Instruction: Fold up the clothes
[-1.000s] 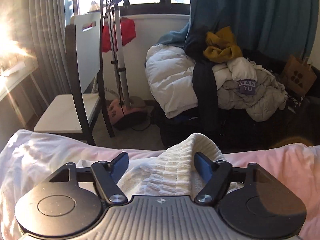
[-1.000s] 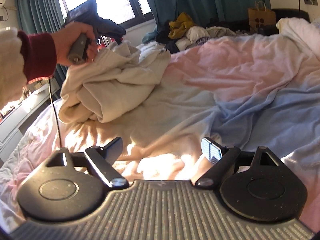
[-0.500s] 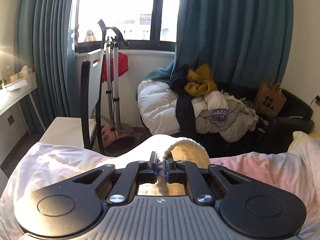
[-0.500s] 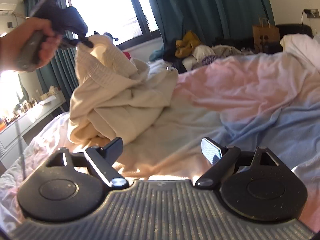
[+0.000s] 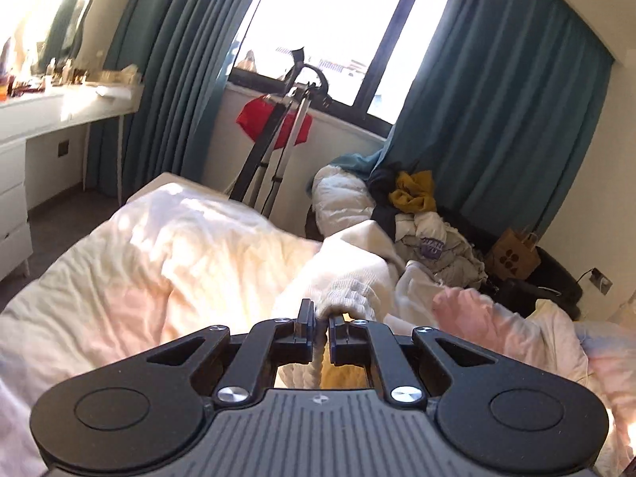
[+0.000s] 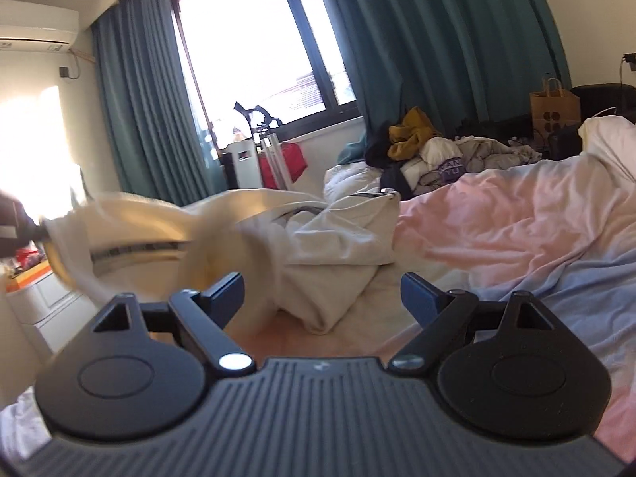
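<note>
Purple patch [image 6: 450, 171] lettering unreadable; left gripper [image 5: 321, 320] pinches cream garment [image 6: 318, 246], right gripper [image 6: 322, 292] spread.

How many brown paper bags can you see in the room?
1: a brown paper bag stands at the far right of the room, past the clothes pile. More could be hidden behind it.

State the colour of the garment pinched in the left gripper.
Cream-white garment, ribbed at the pinched edge; clearest in the left wrist view.

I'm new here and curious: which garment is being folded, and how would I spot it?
Start at the bed with pink and blue bedding. The cream garment lies crumpled on it, one ribbed edge pinched in the left gripper. Unlike the clothes pile under the window, it is on the bed.
</note>
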Motion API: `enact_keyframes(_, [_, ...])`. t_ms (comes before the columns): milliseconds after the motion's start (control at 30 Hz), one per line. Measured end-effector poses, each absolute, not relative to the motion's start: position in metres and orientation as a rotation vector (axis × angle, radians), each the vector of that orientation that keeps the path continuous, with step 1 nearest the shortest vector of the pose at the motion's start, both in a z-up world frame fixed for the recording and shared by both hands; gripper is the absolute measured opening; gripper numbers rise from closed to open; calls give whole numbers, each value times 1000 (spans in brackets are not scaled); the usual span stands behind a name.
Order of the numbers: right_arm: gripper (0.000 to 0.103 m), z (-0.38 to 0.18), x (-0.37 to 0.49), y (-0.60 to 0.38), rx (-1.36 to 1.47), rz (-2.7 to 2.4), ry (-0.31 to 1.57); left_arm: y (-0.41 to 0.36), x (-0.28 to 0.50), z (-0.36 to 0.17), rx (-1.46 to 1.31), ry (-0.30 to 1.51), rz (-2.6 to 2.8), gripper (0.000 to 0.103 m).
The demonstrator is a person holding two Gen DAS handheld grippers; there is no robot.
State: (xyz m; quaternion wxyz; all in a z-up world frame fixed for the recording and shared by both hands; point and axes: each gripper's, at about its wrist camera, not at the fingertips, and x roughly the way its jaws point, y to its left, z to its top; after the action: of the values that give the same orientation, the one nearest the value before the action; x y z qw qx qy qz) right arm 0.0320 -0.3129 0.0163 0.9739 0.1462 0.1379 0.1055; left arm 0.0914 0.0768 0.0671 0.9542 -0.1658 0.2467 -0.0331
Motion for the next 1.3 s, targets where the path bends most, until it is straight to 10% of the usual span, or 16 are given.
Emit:
enact_keyframes(400, [86, -15, 33, -255, 99, 296, 573, 144, 89, 2, -472, 549, 11, 8])
enact_keyframes(900, [51, -74, 92, -227, 180, 289, 549, 174, 123, -41, -683, 616, 24, 10])
enact_keyframes(1033, [23, -62, 88, -218, 173, 274, 504, 174, 121, -42, -701, 615, 14, 10])
enact_keyframes(1300, [18, -14, 50, -207, 101, 246, 387, 171, 92, -41, -777, 641, -55, 30])
